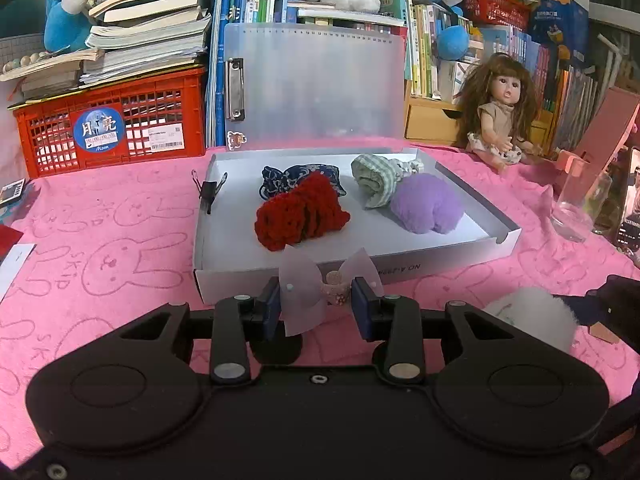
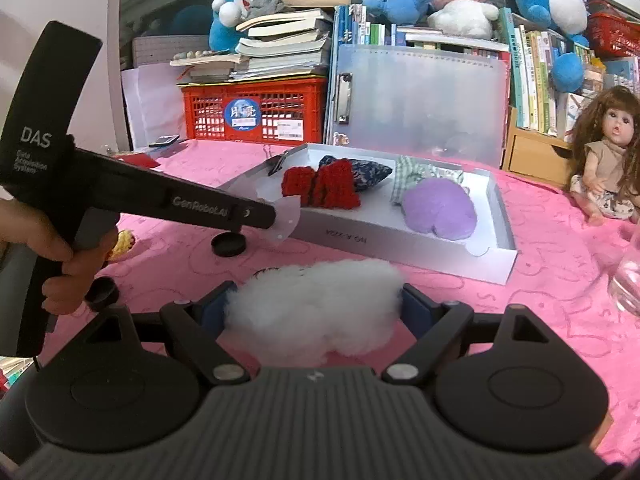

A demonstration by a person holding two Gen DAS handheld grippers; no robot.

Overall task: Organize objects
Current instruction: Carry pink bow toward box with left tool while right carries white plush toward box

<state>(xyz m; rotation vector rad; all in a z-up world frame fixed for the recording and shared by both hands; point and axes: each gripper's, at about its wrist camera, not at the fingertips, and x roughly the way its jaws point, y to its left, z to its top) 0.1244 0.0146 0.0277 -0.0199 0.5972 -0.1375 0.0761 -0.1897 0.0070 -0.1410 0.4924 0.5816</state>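
White fluff (image 2: pixel 316 308), soft and light, squeezed by right gripper (image 2: pixel 316 312); left gripper (image 1: pixel 316 308) pinches flimsy bow (image 1: pixel 320 284) at its knot.

Inside the white box (image 1: pixel 400 258), a red knit piece (image 1: pixel 300 214) is lying beside a purple plush (image 1: pixel 426 204); pink bunny-print cloth (image 1: pixel 112 240) is spreading around it.

A pink bunny-print cloth (image 1: pixel 120 240) covers the table; beside the white tray (image 1: pixel 400 258) stand a glass (image 1: pixel 576 208), doll (image 1: pixel 500 120) and red crate (image 1: pixel 108 120).
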